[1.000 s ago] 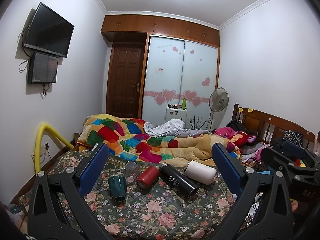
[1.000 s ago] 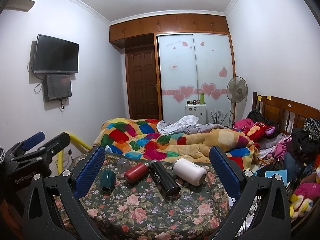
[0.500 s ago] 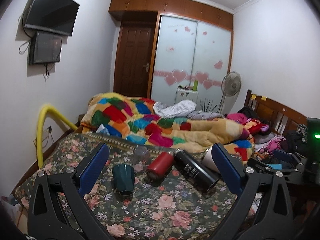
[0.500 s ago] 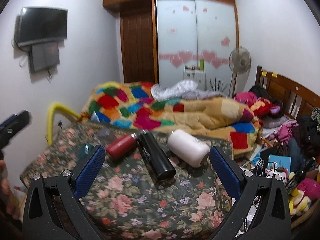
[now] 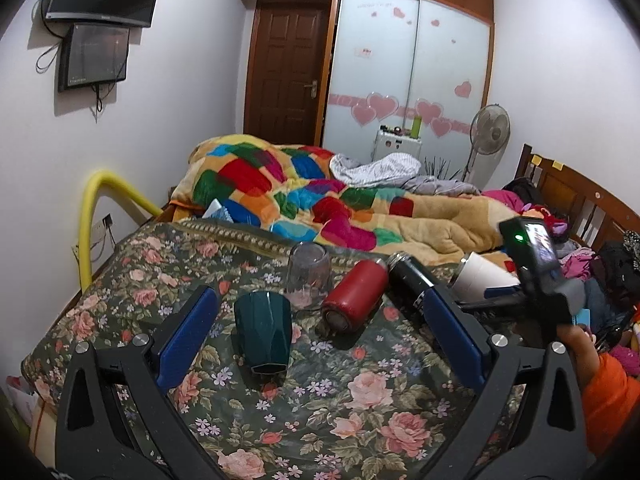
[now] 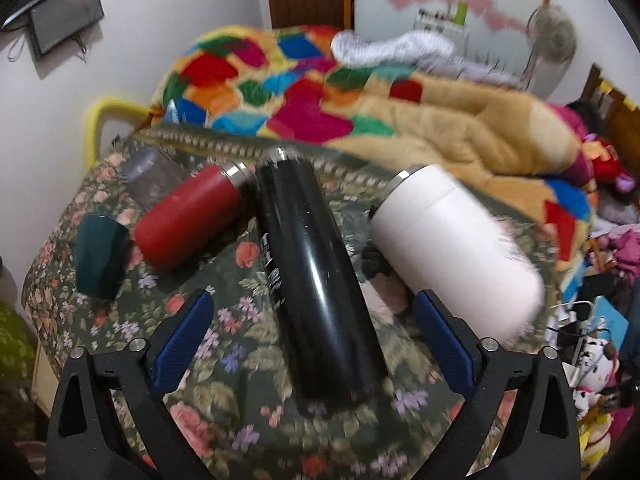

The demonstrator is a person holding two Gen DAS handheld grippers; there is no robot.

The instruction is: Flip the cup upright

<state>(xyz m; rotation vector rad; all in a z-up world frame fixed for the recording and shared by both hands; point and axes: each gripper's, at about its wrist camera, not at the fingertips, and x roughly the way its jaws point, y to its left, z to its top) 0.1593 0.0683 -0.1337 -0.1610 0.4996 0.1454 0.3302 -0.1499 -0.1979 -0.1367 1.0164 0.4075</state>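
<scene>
Holding both sets of fingers spread wide and empty, we are hovering over the floral bedspread (image 5: 360, 408). The left gripper (image 5: 320, 344) is framing the green cup (image 5: 262, 330), lying nearer its left finger, rim toward us. The right gripper (image 6: 316, 340) is straddling the black flask (image 6: 316, 280), with the white flask (image 6: 452, 248) just beyond its right finger, near the bedspread's right edge.

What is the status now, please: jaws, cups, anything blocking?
Left gripper and right gripper open, empty. Green cup lying between left jaws, untouched. Black bottle lying between right jaws. Red bottle close beside green cup.
</scene>
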